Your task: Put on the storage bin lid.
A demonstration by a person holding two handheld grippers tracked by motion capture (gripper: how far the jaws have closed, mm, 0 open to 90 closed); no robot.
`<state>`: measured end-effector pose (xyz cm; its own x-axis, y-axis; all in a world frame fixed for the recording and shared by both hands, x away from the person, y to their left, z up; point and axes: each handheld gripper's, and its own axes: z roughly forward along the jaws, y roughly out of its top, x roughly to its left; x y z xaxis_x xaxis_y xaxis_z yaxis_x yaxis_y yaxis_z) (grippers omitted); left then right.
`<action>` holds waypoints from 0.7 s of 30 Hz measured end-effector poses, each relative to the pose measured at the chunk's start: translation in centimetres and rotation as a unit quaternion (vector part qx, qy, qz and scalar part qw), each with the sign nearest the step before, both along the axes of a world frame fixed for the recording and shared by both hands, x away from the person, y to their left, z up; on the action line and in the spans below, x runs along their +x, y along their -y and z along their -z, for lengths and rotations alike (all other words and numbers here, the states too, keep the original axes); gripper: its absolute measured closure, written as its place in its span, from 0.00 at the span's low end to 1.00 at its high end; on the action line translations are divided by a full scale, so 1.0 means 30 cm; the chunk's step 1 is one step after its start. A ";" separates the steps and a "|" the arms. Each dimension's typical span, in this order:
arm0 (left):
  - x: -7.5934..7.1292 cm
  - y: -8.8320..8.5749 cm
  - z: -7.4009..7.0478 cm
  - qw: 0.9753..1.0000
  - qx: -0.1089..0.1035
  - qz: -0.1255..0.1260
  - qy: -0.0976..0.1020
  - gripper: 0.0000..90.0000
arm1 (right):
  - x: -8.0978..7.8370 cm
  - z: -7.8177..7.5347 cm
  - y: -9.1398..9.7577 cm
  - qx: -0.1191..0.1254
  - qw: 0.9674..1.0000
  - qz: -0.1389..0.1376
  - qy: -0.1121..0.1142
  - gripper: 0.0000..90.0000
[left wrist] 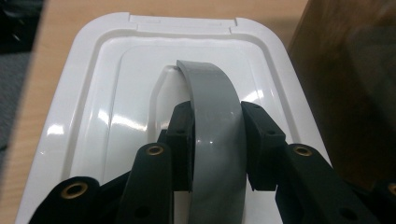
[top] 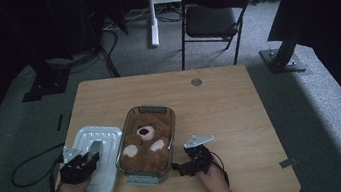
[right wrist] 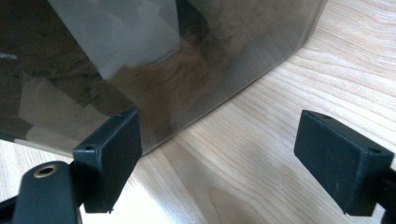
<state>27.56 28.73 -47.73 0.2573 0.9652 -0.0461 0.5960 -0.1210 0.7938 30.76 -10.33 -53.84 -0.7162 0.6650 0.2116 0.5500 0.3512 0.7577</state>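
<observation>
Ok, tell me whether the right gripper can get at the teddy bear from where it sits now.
Probably yes, from above. The right gripper sits open on the table beside the box, whose wall stands between it and the bear. The box is open on top, since the lid lies aside in the left gripper.

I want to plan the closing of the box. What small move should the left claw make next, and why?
Probably lift the white lid a little. The left claw is shut on its grey handle, and the lid lies flat beside the open box holding the teddy bear.
</observation>
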 end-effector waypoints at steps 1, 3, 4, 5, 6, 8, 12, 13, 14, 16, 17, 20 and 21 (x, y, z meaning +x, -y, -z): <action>-0.005 -0.008 -0.019 1.000 -0.001 0.000 0.006 0.76 | 0.000 -0.001 -0.004 0.000 1.000 -0.002 0.000 0.16; -0.012 -0.024 -0.056 1.000 -0.004 0.002 0.016 0.76 | -0.001 -0.002 -0.013 0.000 1.000 -0.004 0.001 0.16; -0.015 -0.031 -0.073 1.000 -0.006 0.000 0.022 0.76 | -0.001 -0.002 -0.019 -0.001 1.000 -0.006 0.001 0.16; -0.016 -0.038 -0.090 1.000 -0.005 -0.003 0.029 0.76 | -0.001 -0.003 -0.024 -0.001 1.000 -0.007 0.003 0.15; -0.018 -0.044 -0.107 0.999 -0.003 -0.005 0.034 0.76 | -0.001 -0.003 -0.030 -0.002 1.000 -0.007 0.007 0.15; -0.020 -0.058 -0.138 0.999 -0.004 -0.006 0.042 0.76 | 0.000 -0.001 -0.044 -0.001 1.000 -0.008 0.006 0.15; -0.026 -0.063 -0.193 0.998 -0.011 0.006 0.056 0.76 | -0.005 0.005 -0.078 -0.010 1.000 -0.020 0.013 0.15; -0.027 -0.059 -0.205 0.998 -0.012 0.010 0.059 0.76 | -0.006 0.006 -0.087 -0.012 0.999 -0.027 0.015 0.15; -0.029 -0.051 -0.215 0.998 -0.006 0.011 0.063 0.76 | -0.007 0.008 -0.096 -0.013 0.999 -0.030 0.016 0.15; -0.033 -0.040 -0.237 0.997 0.002 0.017 0.069 0.76 | -0.007 0.012 -0.110 -0.021 0.999 -0.035 0.018 0.14; -0.034 -0.036 -0.247 0.997 -0.006 0.024 0.070 0.76 | -0.006 0.014 -0.113 -0.018 0.999 -0.035 0.016 0.14; -0.037 -0.015 -0.274 0.996 -0.002 0.038 0.078 0.76 | -0.006 0.019 -0.110 -0.018 0.999 -0.036 0.010 0.15; -0.037 -0.008 -0.283 0.996 -0.003 0.046 0.080 0.76 | -0.007 0.019 -0.105 -0.019 0.999 -0.034 0.010 0.14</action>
